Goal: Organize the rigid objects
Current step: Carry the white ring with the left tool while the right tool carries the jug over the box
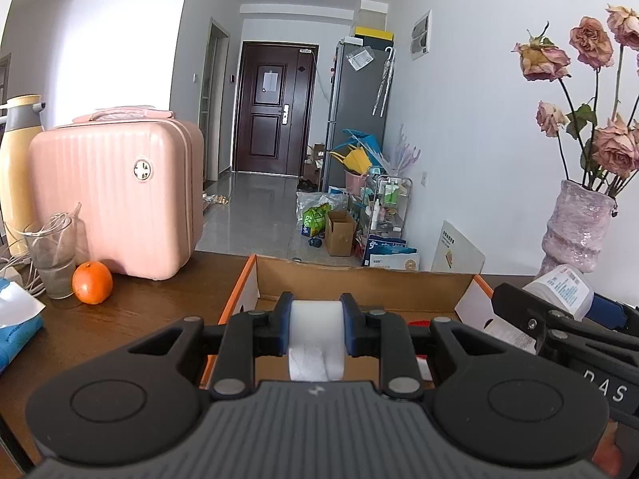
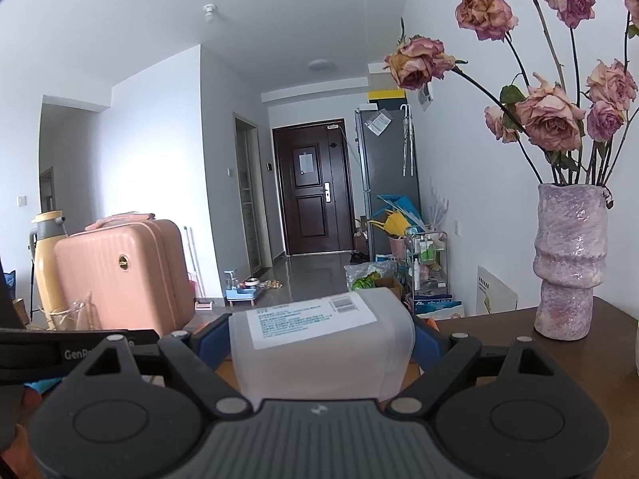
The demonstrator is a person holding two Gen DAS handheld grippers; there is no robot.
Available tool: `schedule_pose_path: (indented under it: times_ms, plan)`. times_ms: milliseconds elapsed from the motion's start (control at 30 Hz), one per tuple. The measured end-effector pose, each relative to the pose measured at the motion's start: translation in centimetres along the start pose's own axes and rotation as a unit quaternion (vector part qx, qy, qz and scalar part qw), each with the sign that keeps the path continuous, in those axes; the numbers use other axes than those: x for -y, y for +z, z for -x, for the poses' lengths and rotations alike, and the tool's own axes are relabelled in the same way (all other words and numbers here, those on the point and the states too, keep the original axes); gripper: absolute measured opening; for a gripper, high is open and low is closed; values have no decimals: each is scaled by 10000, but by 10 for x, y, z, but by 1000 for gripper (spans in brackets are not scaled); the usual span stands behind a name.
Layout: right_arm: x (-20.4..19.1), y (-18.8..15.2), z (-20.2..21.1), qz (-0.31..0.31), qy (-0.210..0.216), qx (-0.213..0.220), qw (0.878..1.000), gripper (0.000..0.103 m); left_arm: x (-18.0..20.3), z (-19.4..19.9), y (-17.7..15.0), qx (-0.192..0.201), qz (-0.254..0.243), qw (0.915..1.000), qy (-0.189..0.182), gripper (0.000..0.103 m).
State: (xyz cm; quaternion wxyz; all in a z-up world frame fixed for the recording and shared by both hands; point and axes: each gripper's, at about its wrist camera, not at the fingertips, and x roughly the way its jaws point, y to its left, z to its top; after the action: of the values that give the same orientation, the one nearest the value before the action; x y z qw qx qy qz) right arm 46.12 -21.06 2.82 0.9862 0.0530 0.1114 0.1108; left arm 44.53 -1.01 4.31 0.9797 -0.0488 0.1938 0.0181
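Small white roll (image 1: 315, 315) pinched between left gripper (image 1: 315, 319) pads; labelled translucent container (image 2: 319, 343) clamped in wide-spread right gripper (image 2: 319, 347), above cardboard box (image 1: 359, 279).

Pinks, orange and white around my black grippers

My left gripper (image 1: 315, 311), black with blue pads, clamps a plain white plastic roll (image 1: 316, 319); my right gripper (image 2: 319, 331) carries a frosted white plastic container (image 2: 319, 351) with a white printed label. Centre frame sits the brown cardboard box with orange edges (image 1: 359, 279). At left, a ribbed pale-pink hard case (image 1: 116, 195) and a bright orange fruit (image 1: 92, 282); at right, a mottled lilac ceramic vase (image 2: 571, 263) of faded pink roses (image 2: 551, 115) on the dark brown wooden table (image 1: 139, 319).
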Motion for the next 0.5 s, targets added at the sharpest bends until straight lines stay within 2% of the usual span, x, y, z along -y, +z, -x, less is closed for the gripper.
schedule_pose_path:
  times_ms: [500]
  plan:
    - [6,7,-50,130,-98,-131,9998,89,4,-48,13,-44,-63,10000,44,25]
